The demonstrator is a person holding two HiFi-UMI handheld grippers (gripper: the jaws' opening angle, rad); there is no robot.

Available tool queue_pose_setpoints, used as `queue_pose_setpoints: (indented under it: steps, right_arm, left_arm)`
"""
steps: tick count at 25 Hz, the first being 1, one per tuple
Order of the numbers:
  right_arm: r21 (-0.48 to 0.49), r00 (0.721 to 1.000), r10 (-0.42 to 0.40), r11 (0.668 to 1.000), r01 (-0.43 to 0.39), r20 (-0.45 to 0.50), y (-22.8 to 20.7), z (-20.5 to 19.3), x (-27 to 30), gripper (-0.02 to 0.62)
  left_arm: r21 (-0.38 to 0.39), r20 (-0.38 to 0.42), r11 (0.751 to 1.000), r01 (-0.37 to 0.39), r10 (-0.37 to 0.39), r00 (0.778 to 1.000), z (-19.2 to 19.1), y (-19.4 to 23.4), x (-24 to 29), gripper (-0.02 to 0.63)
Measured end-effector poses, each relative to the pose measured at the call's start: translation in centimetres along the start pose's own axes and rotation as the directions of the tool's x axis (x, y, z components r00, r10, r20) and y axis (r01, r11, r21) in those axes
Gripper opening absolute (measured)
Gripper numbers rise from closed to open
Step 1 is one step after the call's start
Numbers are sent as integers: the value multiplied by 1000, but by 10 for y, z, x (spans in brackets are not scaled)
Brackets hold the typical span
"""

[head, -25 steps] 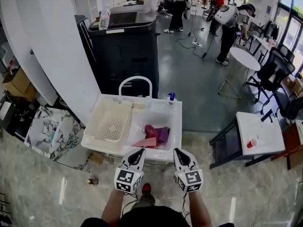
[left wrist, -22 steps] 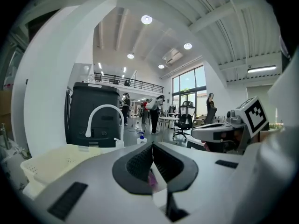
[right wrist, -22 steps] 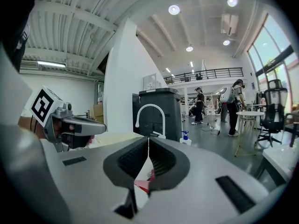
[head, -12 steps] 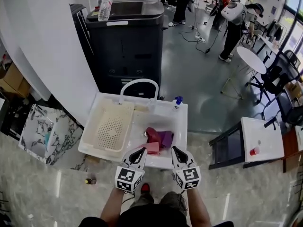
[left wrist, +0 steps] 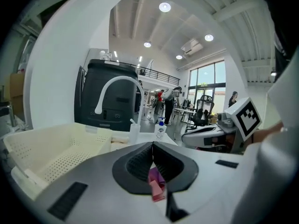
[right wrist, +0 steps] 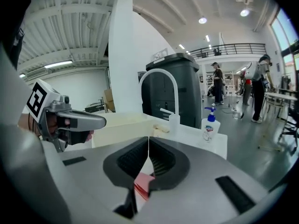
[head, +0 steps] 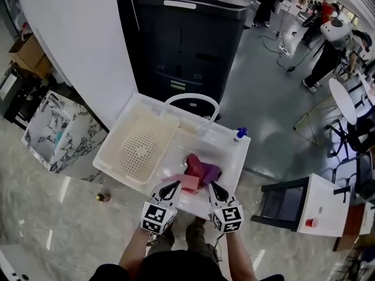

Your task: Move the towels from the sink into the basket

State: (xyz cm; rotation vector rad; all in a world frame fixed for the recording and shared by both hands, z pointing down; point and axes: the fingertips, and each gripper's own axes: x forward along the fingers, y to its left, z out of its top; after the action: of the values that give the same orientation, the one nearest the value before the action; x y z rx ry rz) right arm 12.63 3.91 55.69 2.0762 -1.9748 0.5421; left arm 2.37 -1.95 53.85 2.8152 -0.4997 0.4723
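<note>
Facing the sink: you stand at the 6 o'clock edge of the sink (head: 233, 152), so its bowl lies straight ahead and low enough for both grippers to reach.
Towels: the pink towel (head: 188, 182) and the purple towel (head: 203, 170) lie heaped together in the bowl, at 12 o'clock from your grippers. Neither is in the basket yet.
Basket: the basket (head: 138, 150) sits empty at 9 o'clock of the towels, touching the bowl's side, which likely keeps the carry short.
Left gripper: the left gripper (head: 174, 185) is clenched on nothing and hovers at the near rim, its tip just beside the pink towel.
Right gripper: the right gripper (head: 212, 185) is also clenched and empty, at 3 o'clock of the left one, aimed toward the purple towel.
Next: you probably need to spread the jaws before either can take cloth.
Faucet: the faucet (head: 191, 100) arches at 12 o'clock of the bowl, so lift the cloth toward the basket, not toward it.
</note>
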Motion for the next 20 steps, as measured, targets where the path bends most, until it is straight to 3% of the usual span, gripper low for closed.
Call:
queue_pose_setpoints:
  steps: [9, 20]
  right_arm:
    - [41, 976, 168, 986, -164, -135, -14, -58, 50, 31]
    - [54, 938, 254, 967, -249, -238, -13, -104, 87, 31]
  left_arm:
    - [-85, -112, 987, -136, 126, 986, -50, 17, 28, 8]
    - [-135, -180, 972, -192, 167, 969, -95, 42, 51, 8]
